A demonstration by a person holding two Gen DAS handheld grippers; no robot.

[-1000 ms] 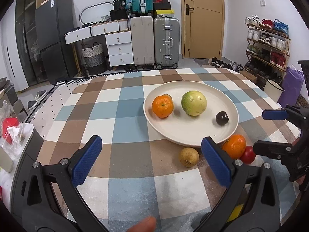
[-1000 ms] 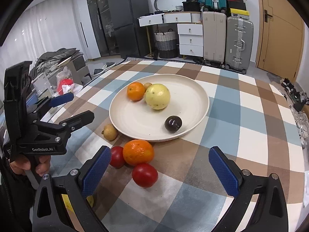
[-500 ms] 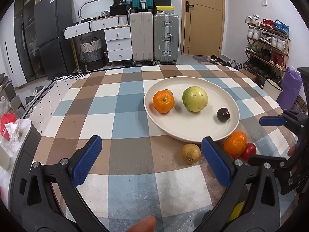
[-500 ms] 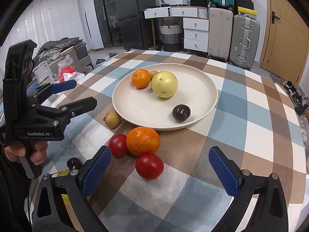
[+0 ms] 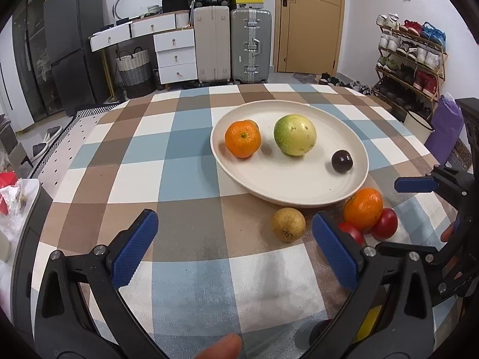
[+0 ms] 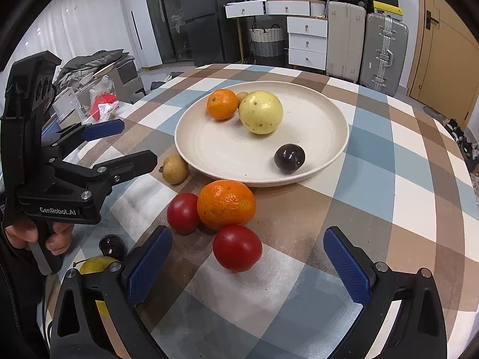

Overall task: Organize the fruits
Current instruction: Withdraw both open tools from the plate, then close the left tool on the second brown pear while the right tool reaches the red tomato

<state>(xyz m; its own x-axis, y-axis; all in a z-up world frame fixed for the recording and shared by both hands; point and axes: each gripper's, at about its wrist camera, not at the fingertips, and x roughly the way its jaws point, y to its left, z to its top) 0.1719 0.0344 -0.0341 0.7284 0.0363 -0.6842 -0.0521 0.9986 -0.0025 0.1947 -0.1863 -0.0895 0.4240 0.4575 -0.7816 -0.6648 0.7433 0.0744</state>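
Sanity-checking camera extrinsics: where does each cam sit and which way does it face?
Left wrist: on the left gripper, looking across the table at the plate; a fingertip shows at the bottom edge.
Right wrist: on the right gripper, facing the plate's near rim and a red fruit; the hand holding the left gripper shows.
Shared: plate, loose orange, each other's gripper.

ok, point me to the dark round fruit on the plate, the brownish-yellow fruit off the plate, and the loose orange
dark round fruit (image 6: 289, 158), right wrist view, centre of its skin
brownish-yellow fruit (image 5: 288, 224), left wrist view, middle of its body
loose orange (image 6: 226, 204), right wrist view, centre of its peel
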